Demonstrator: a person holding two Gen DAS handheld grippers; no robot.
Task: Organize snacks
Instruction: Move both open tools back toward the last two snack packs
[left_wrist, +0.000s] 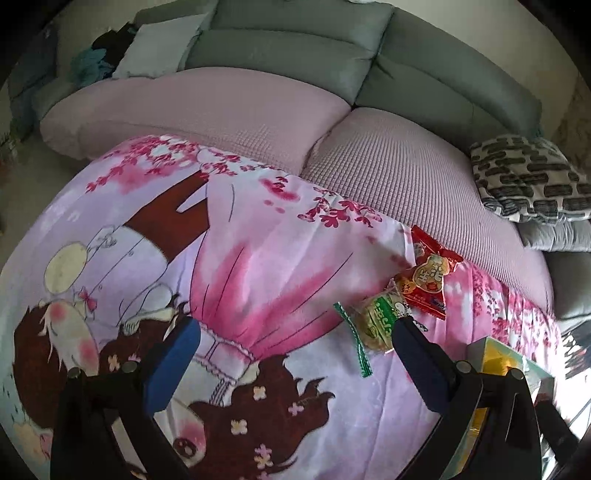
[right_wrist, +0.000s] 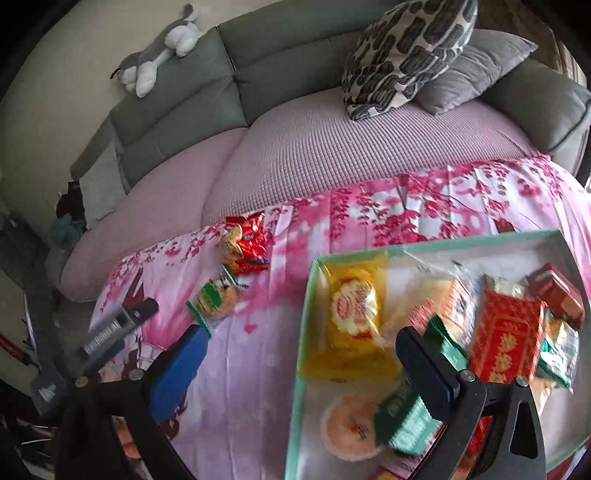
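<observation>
A cloth (left_wrist: 258, 258) printed with pink blossoms and a cartoon girl is lying over the bench, running right up against the pink seat cushions of a grey sofa (left_wrist: 295, 48). Most of the cloth on the left side is lying bare, giving plenty of open room there. Toward the right, a shallow green-rimmed box (right_wrist: 306, 332) is sitting on the cloth, crowded with wrapped snacks: a yellow packet (right_wrist: 354, 310), a red packet (right_wrist: 506, 339) and green wrappers among them.

Two snacks are lying outside the box, near the cloth's far edge by the sofa: a red snack bag (left_wrist: 430, 277) and, just beside it, a green-wrapped biscuit (left_wrist: 375, 325).

The left hand-held gripper (left_wrist: 295, 332) is hanging spread wide over the cloth, holding nothing; its right finger (left_wrist: 417, 354) is sitting just beside or against the biscuit, and I cannot tell which.

The right hand-held gripper (right_wrist: 301, 339) is also gaping wide and empty, straddling the box's left rim, one finger over the cloth, the other over the snacks inside.
</observation>
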